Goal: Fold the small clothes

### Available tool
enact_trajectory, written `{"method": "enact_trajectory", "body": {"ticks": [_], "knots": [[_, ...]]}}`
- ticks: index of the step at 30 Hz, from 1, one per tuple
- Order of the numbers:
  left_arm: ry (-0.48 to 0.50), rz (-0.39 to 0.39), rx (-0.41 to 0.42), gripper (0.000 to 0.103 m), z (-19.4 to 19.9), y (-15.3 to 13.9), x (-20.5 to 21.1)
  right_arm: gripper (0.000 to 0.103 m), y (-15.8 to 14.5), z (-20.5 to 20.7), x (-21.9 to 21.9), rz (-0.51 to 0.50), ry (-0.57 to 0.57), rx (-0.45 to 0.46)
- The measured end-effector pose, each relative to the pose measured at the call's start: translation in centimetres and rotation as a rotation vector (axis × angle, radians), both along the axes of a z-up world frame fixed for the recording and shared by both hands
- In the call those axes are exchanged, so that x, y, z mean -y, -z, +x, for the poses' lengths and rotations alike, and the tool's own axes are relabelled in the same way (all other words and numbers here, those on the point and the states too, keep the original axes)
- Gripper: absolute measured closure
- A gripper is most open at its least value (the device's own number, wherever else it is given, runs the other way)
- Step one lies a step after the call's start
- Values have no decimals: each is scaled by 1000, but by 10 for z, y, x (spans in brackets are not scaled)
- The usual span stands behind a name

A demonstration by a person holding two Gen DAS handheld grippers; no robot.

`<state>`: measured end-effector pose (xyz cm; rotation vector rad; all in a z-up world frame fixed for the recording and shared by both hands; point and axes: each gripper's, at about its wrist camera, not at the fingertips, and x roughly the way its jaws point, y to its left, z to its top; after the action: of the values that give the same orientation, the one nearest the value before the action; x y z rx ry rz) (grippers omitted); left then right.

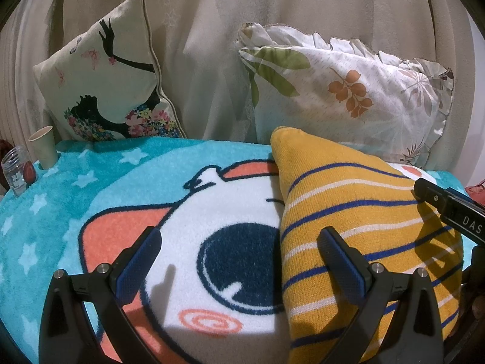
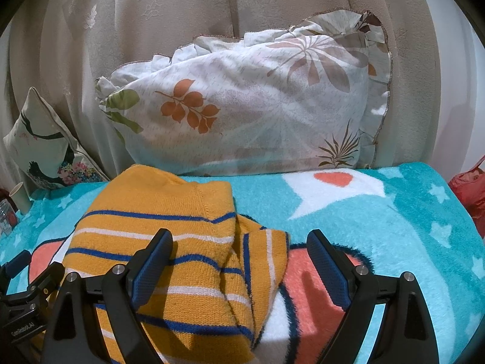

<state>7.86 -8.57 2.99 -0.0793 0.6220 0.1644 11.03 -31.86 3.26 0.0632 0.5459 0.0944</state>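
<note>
A small yellow knit sweater [image 1: 357,212] with blue and white stripes lies folded on the turquoise cartoon blanket [image 1: 121,188]. My left gripper [image 1: 239,242] is open and empty, just above the blanket at the sweater's left edge. My right gripper [image 2: 239,242] is open and empty over the sweater's [image 2: 169,236] right folded edge, above the blanket [image 2: 394,212]. The right gripper's body also shows at the right edge of the left wrist view [image 1: 448,209].
Two cushions lean against the beige curtain: a dancer-print one [image 1: 106,75] at the left and a leaf-print one [image 1: 348,91] behind the sweater. A paper cup [image 1: 44,147] and a glass jar [image 1: 16,170] stand at the blanket's far left. A red bag [image 2: 468,191] sits at the right.
</note>
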Motion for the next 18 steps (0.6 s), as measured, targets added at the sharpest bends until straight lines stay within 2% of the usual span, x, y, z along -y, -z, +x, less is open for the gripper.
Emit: {"method": "enact_trajectory", "body": {"ticks": [6,12,16,18], "knots": [[11,-15,-22,0,4,7,1,10,0,1,1,-5,3,-1],[34,-64,-26,0,7,8,-6,10,2,5,5,-13,21,-11],[41,-111,-8,0,4,7,-11,9,4,7,15,21,47,-23],[27,-103,13,0,-1,2,-12,9,1,2,23,50,70,-4]]}}
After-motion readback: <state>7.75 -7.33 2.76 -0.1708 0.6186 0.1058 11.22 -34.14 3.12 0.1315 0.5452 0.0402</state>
